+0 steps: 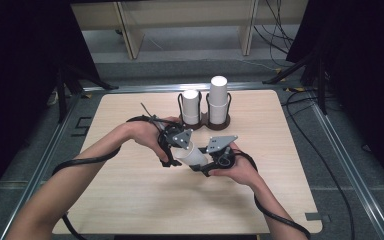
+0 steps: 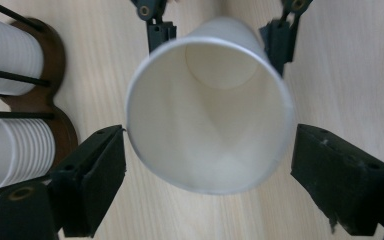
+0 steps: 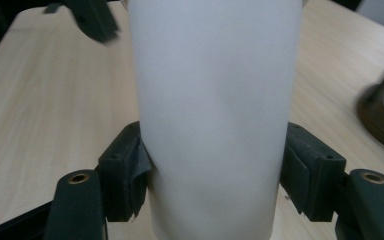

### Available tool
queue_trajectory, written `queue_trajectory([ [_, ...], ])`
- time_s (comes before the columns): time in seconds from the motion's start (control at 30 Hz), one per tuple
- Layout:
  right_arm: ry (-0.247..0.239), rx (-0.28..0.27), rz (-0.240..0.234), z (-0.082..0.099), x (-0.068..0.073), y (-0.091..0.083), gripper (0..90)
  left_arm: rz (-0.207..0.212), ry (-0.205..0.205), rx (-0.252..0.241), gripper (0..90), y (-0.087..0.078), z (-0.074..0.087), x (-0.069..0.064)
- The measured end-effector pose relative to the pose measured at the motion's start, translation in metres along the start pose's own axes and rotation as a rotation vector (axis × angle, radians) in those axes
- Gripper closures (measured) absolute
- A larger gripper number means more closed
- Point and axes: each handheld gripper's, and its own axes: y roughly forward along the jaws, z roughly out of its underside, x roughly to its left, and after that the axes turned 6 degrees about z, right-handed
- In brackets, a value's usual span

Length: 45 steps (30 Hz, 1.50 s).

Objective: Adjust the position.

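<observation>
White paper cup [image 1: 192, 156] hangs above the middle of the wooden table [image 1: 130, 200], between the two tongs. The right gripper [image 3: 215, 170] is clamped on its wall near the base, pads pressing either side. The left gripper [image 2: 207, 165] has its jaws apart around the cup's open rim, the left pad just at the rim, the right one clear of it. Behind, near the table's far edge, a dark wire holder [image 1: 219, 122] keeps two stacks of cups [image 1: 219, 97] upright, well apart from the hands.

High view looks down—both gripper views close on paper cup [image 2: 210, 105].
</observation>
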Motion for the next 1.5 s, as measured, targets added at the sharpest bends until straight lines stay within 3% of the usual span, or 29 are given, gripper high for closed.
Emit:
queue_trajectory([
  [0.13,0.094,-0.082,0.115,0.013,-0.004,-0.013,34.5,-0.116,-0.061,-0.107,11.7,-0.012,0.014,0.005],
  [0.23,0.147,-0.155,0.214,0.021,-0.008,-0.023,34.4,-0.2,-0.143,-0.21,12.7,-0.017,0.022,0.004],
  [0.33,0.216,-0.218,0.324,0.028,-0.011,-0.034,34.0,-0.252,-0.243,-0.332,14.0,-0.017,0.032,-0.002],
  [0.37,0.259,-0.245,0.36,0.03,-0.012,-0.038,34.0,-0.253,-0.259,-0.356,14.3,-0.017,0.035,-0.005],
  [0.4,0.295,-0.24,0.365,0.032,-0.012,-0.042,33.9,-0.236,-0.281,-0.388,14.3,-0.016,0.039,-0.009],
  [0.43,0.31,-0.273,0.387,0.034,-0.014,-0.044,33.9,-0.225,-0.316,-0.428,14.2,-0.013,0.043,-0.013],
  [0.47,0.312,-0.286,0.44,0.037,-0.016,-0.049,33.9,-0.221,-0.34,-0.457,14.3,-0.011,0.048,-0.018],
  [0.5,0.354,-0.295,0.439,0.038,-0.017,-0.053,33.9,-0.222,-0.361,-0.482,14.3,-0.009,0.053,-0.023],
  [0.57,0.374,-0.297,0.502,0.042,-0.019,-0.062,33.9,-0.251,-0.406,-0.521,14.2,-0.005,0.064,-0.033],
  [0.6,0.372,-0.336,0.514,0.045,-0.021,-0.064,33.9,-0.265,-0.439,-0.556,14.2,-0.002,0.069,-0.038],
  [0.77,0.438,-0.363,0.6,0.056,-0.022,-0.076,33.9,-0.398,-0.591,-0.672,14.2,0.009,0.105,-0.071],
  [0.83,0.431,-0.367,0.636,0.061,-0.023,-0.081,34.0,-0.456,-0.664,-0.716,14.2,0.015,0.122,-0.083],
  [0.93,0.489,-0.381,0.66,0.067,-0.023,-0.084,34.0,-0.518,-0.757,-0.758,14.3,0.023,0.143,-0.104],
  [1.03,0.483,-0.382,0.696,0.072,-0.028,-0.087,34.0,-0.603,-0.786,-0.743,14.3,0.032,0.157,-0.12],
  [1.07,0.493,-0.384,0.696,0.072,-0.028,-0.088,34.0,-0.626,-0.796,-0.772,14.3,0.036,0.161,-0.122],
  [1.13,0.502,-0.392,0.702,0.073,-0.03,-0.088,34.0,-0.65,-0.845,-0.763,14.3,0.039,0.167,-0.128],
  [1.17,0.482,-0.382,0.723,0.073,-0.032,-0.09,33.9,-0.67,-0.865,-0.773,14.3,0.041,0.17,-0.129],
  [1.2,0.494,-0.369,0.733,0.072,-0.032,-0.091,34.0,-0.689,-0.883,-0.781,14.2,0.041,0.172,-0.129],
  [1.27,0.463,-0.391,0.736,0.072,-0.034,-0.093,34.0,-0.732,-0.918,-0.801,14.2,0.04,0.176,-0.128],
  [1.3,0.494,-0.387,0.739,0.071,-0.033,-0.093,34.0,-0.745,-0.922,-0.836,14.2,0.041,0.177,-0.126],
  [1.37,0.492,-0.4,0.736,0.071,-0.034,-0.095,34.0,-0.78,-0.941,-0.835,14.2,0.041,0.178,-0.126],
  [1.43,0.48,-0.387,0.769,0.071,-0.035,-0.098,33.9,-0.798,-0.958,-0.826,14.2,0.041,0.177,-0.127],
  [1.5,0.494,-0.412,0.765,0.071,-0.035,-0.099,34.0,-0.818,-0.958,-0.831,14.1,0.042,0.177,-0.127],
])
